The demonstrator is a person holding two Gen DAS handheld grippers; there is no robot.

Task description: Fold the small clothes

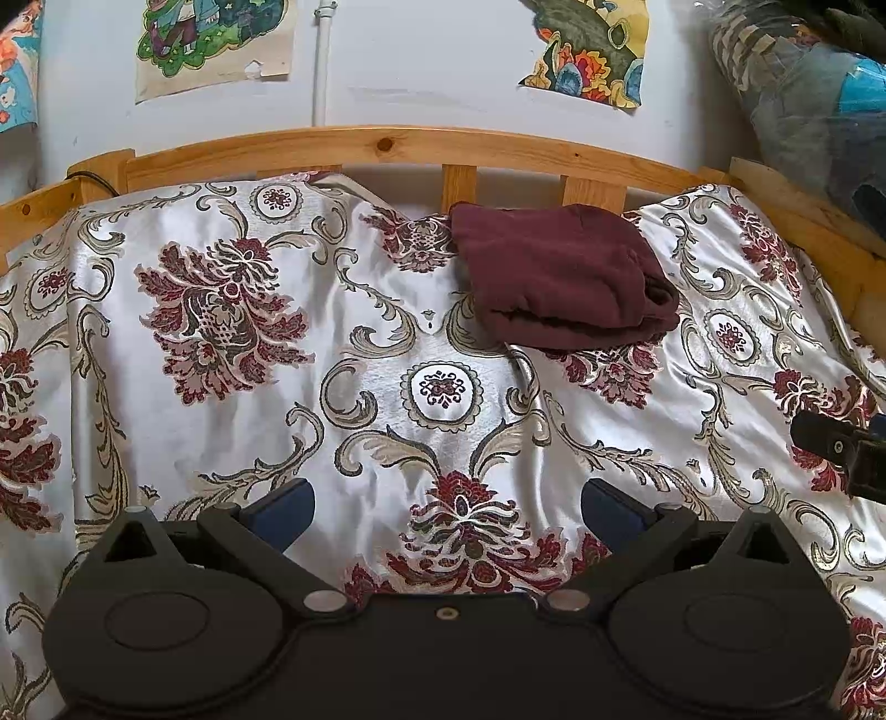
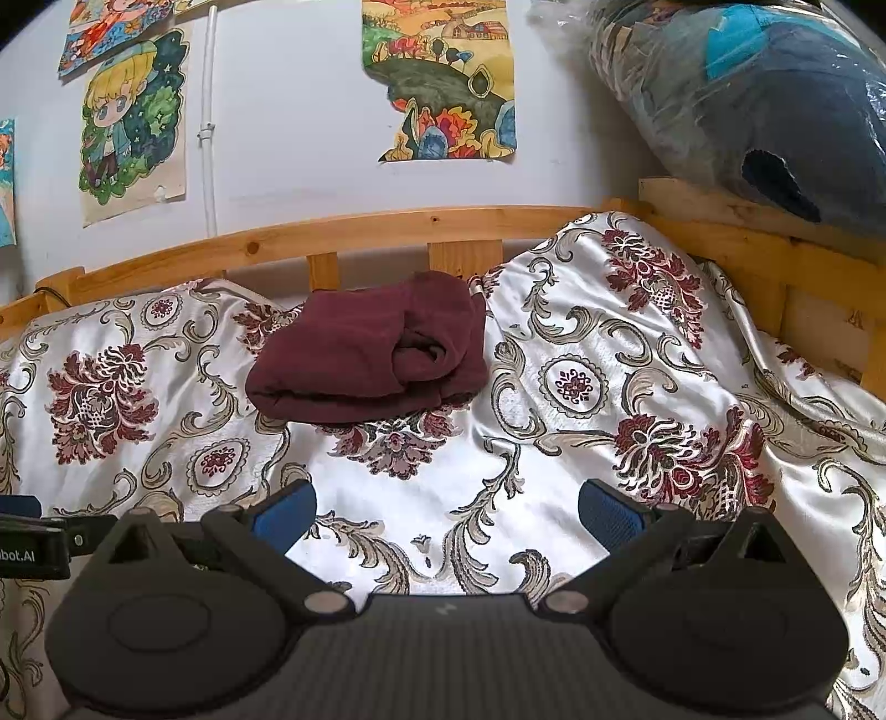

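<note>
We hold left gripper (image 1: 447, 507) and right gripper (image 2: 447, 507) back over bedspread (image 1: 183, 421), both spread apart, empty. Maroon garment (image 2: 365, 354) lies folded near headboard (image 2: 387, 227), apparently parked clear of working space.

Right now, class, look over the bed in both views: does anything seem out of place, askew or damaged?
The maroon folded garment lies far back by the wooden headboard, its right end bunched rather than flat. The floral satin bedspread is rumpled and humped at the right. A poster on the wall has a torn lower edge.
</note>
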